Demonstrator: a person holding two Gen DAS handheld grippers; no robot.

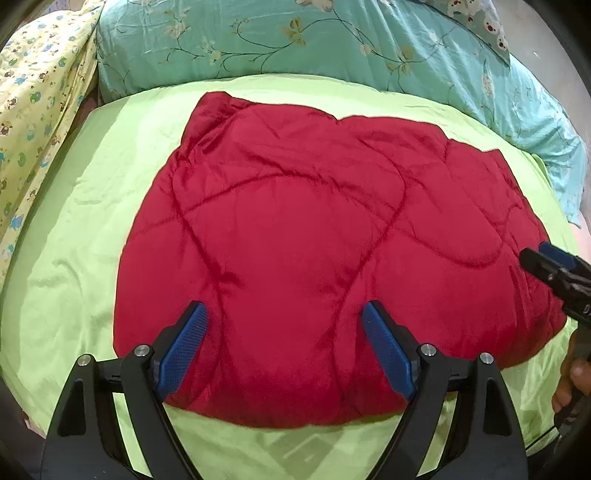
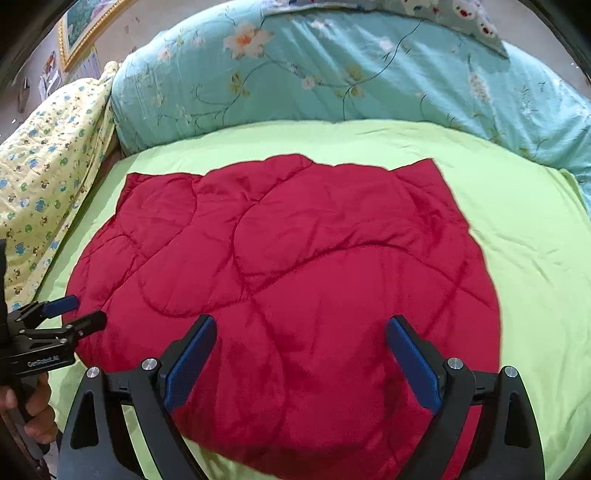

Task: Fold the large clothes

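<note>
Two grippers hang over a red quilted cover (image 1: 314,258) that lies folded into a rough rectangle on the lime-green sheet (image 1: 92,229) of a bed. The left gripper (image 1: 284,314) stands with its jaws spread wide, its blue pads (image 1: 183,349) above the near edge of the red cover, with nothing pinched between them. The right gripper (image 2: 301,325) is likewise wide apart over the near part of the cover, clasping nothing; whether either one brushes the fabric I cannot tell. From the right wrist view the left gripper shows at the cover's left edge, a hand (image 2: 35,402) on its grip (the fingers wrap the handle). Behind the cover, along the far side of the bed, sits a teal floral comforter (image 2: 332,74), bunched in a long roll, and to the left a yellow printed blanket (image 2: 48,166) drapes down beside the sheet. A gold-framed picture (image 2: 85,26) hangs on the wall in the far left corner.
</note>
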